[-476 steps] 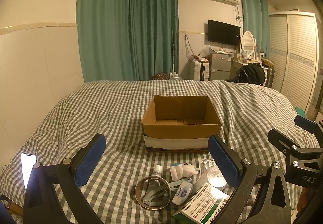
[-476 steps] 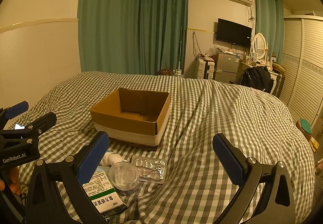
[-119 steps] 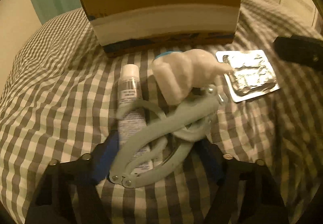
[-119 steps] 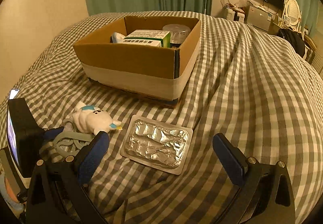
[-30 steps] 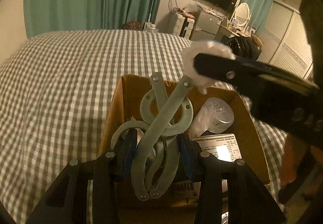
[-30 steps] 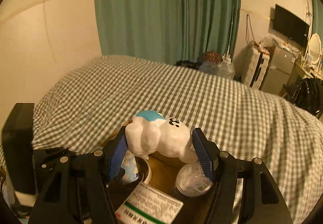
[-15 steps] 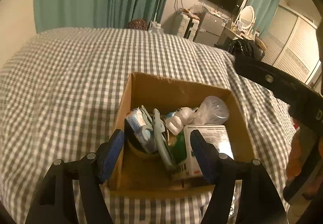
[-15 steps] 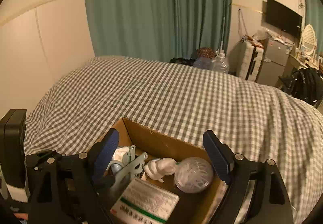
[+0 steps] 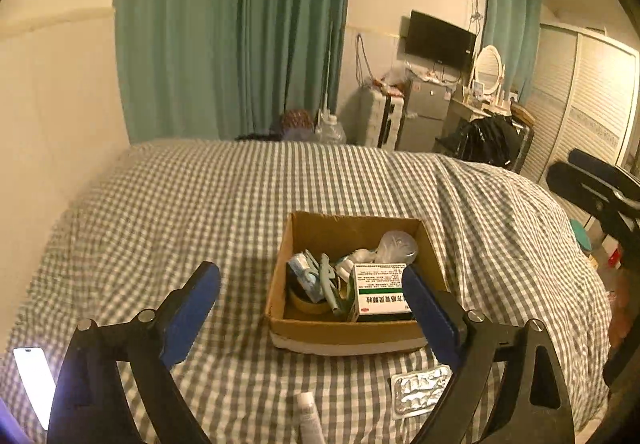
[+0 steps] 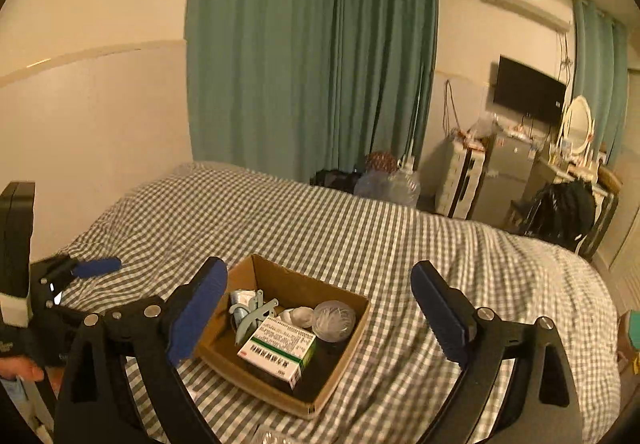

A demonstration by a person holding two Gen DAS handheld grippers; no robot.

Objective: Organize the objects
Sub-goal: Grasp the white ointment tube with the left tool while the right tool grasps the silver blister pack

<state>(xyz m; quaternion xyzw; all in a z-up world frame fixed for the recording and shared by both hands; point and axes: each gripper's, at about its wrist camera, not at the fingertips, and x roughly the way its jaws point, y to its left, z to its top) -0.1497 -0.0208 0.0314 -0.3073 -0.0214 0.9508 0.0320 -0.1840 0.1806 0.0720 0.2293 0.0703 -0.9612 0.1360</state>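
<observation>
A cardboard box (image 9: 348, 336) (image 10: 338, 376) sits on the checked bedspread. In it lie a green-and-white medicine box (image 9: 380, 294) (image 10: 280, 350), pale green tongs (image 9: 328, 282) (image 10: 252, 314), a white toy figure (image 9: 356, 258) (image 10: 298, 316), a clear round container (image 9: 396, 246) (image 10: 334, 320) and a roll of tape (image 9: 306, 304). A foil blister pack (image 9: 420, 390) and a small white tube (image 9: 310, 420) lie on the bed in front of the box. My left gripper (image 9: 312, 308) is open and empty above the near side of the box. My right gripper (image 10: 316, 308) is open and empty above the box.
A lit phone (image 9: 34, 380) lies on the bed at the far left. The checked bedspread (image 9: 200, 211) stretches behind the box. Green curtains (image 9: 232, 31), a TV (image 9: 440, 39), a small fridge (image 9: 424, 115) and a wardrobe (image 9: 588, 103) stand at the back.
Both grippers opened and dropped the tongs and the white toy figure into the box, then drew back and up. The box now appears farther away in both views.
</observation>
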